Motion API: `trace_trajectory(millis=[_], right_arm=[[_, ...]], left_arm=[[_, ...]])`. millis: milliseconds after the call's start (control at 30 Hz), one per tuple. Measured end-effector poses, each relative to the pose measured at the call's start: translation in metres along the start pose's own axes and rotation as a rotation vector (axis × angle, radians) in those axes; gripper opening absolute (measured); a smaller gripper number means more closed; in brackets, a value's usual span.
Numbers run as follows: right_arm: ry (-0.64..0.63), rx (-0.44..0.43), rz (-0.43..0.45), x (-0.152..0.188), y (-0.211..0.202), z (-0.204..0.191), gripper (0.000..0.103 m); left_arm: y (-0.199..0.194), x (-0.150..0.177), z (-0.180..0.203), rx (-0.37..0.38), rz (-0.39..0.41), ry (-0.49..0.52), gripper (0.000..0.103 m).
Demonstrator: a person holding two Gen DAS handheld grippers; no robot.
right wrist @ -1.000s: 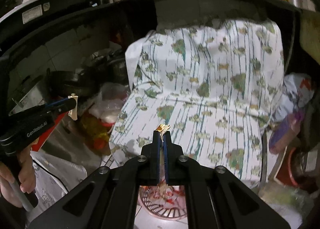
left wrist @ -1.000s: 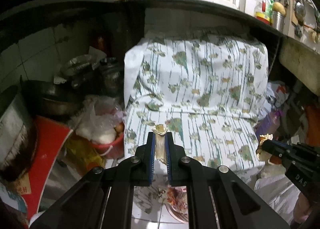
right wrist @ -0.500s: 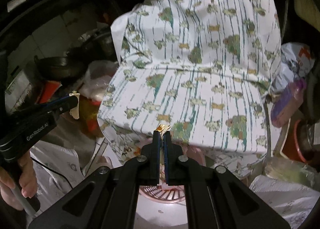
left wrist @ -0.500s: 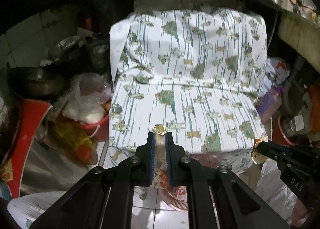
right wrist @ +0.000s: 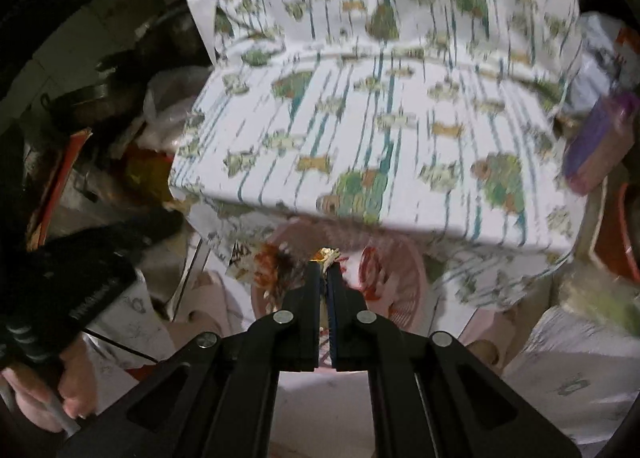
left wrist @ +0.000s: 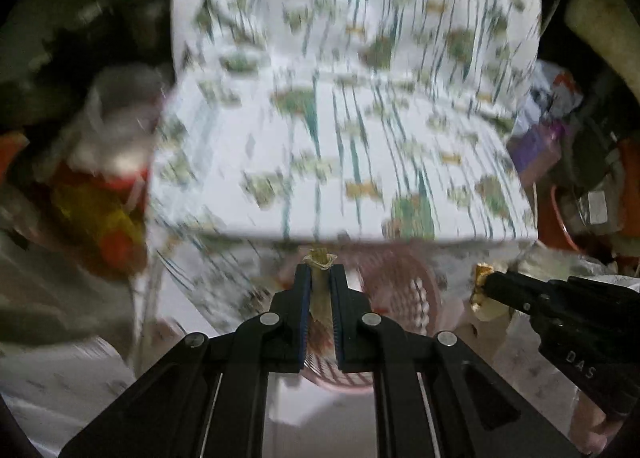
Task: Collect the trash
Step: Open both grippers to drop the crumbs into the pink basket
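A tan crumpled scrap (left wrist: 320, 290) stands upright; a gold-yellow scrap (right wrist: 326, 256) hangs above the pink basket (right wrist: 404, 278).

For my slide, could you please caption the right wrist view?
Right tool shut on a wrapper above a pink basket.

White green-and-teal patterned cloth (left wrist: 352, 106), pink basket (right wrist: 400, 298)

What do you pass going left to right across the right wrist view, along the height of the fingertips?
Left gripper → printed wrapper → right gripper pinching a yellowish scrap → pink basket → white plastic bag.
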State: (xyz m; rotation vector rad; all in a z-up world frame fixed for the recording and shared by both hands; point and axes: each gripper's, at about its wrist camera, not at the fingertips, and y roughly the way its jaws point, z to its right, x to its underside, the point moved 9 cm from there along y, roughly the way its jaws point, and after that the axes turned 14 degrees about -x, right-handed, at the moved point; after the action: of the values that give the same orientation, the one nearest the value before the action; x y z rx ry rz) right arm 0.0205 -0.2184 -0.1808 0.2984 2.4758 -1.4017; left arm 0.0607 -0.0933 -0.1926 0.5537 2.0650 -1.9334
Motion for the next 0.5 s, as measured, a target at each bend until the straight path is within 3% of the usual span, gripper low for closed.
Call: trace_trajectory(millis=[100, 233, 367, 400, 500], right_arm=[[0.028, 0.002, -0.066, 0.007, 0.019, 0.013, 0.003], [0.068, -0.038, -0.085, 0.007, 0.027, 0.020, 0.004], [0.066, -0.037, -0.033, -0.005, 0.016, 0.019, 0.006], [0.061, -0.041, -0.016, -0.008, 0.012, 0.016, 0.011], [0.026, -0.041, 0.042, -0.018, -0.001, 0.005, 0.025]], left_arm=[[0.018, 0.005, 0.012, 0.027, -0.051, 0.010, 0.011], [0.019, 0.002, 0.015, 0.025, -0.042, 0.006, 0.019], [0.002, -0.012, -0.003, -0.038, 0.045, -0.030, 0.056], [-0.005, -0.017, -0.007, -0.057, 0.079, -0.033, 0.065], [-0.030, -0.029, -0.020, -0.106, 0.175, -0.048, 0.068]])
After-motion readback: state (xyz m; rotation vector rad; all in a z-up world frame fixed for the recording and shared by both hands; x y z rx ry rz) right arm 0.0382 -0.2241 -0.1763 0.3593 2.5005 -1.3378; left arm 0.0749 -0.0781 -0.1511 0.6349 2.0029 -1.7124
